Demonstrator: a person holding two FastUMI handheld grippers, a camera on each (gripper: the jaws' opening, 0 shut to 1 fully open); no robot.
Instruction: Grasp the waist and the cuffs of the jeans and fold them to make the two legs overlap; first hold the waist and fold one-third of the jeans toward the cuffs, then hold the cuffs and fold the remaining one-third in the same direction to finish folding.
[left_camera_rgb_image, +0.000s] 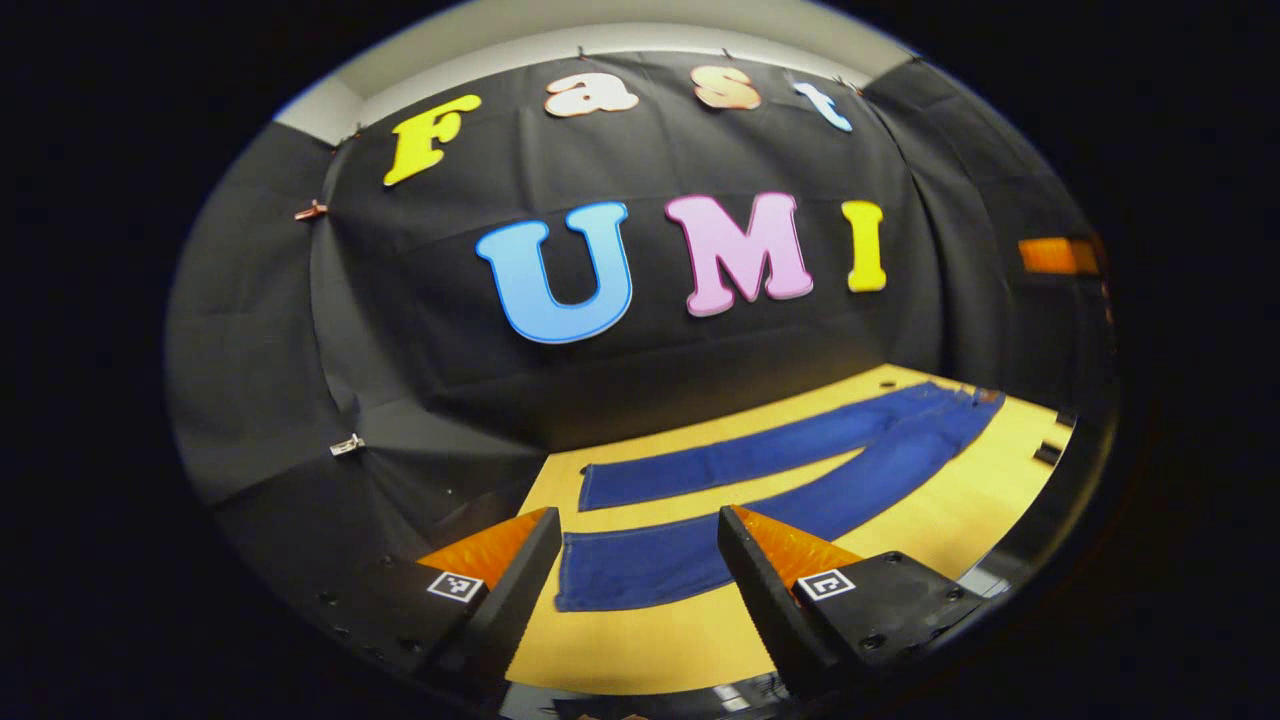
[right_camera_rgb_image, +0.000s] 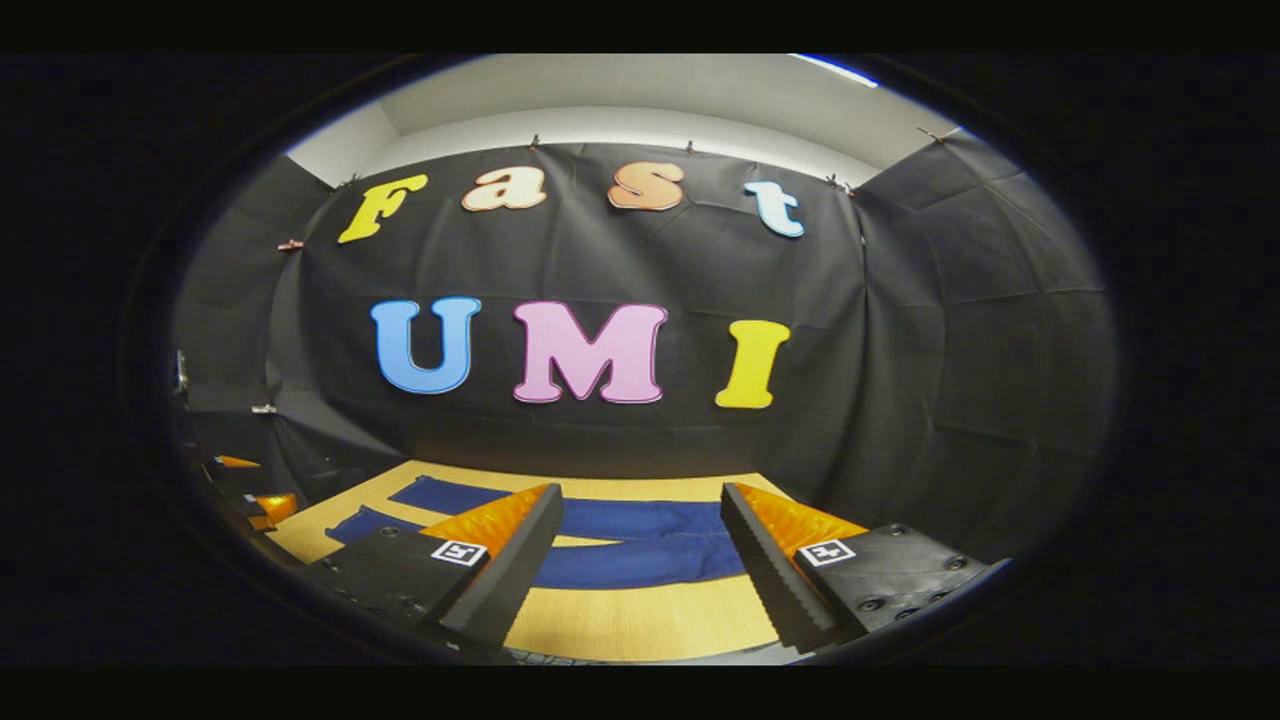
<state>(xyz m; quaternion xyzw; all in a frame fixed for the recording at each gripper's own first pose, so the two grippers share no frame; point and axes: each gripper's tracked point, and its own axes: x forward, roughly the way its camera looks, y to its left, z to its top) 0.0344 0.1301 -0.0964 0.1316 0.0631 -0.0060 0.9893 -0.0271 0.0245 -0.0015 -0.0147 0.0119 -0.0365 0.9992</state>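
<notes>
Blue jeans (left_camera_rgb_image: 800, 480) lie flat on the wooden table (left_camera_rgb_image: 940, 530), legs spread apart, cuffs (left_camera_rgb_image: 590, 570) toward the near left and waist (left_camera_rgb_image: 965, 398) at the far right. My left gripper (left_camera_rgb_image: 640, 560) hovers open above the near leg's cuff, holding nothing. In the right gripper view the jeans (right_camera_rgb_image: 640, 545) stretch across the table (right_camera_rgb_image: 640, 620) beyond my right gripper (right_camera_rgb_image: 640, 540), which stands open and empty above the table's near side. The other gripper (right_camera_rgb_image: 255, 500) shows at the far left of that view.
Black cloth walls close the booth behind and at both sides of the table. A small dark object (left_camera_rgb_image: 1048, 453) sits at the table's right edge. Bare wood lies in front of the jeans.
</notes>
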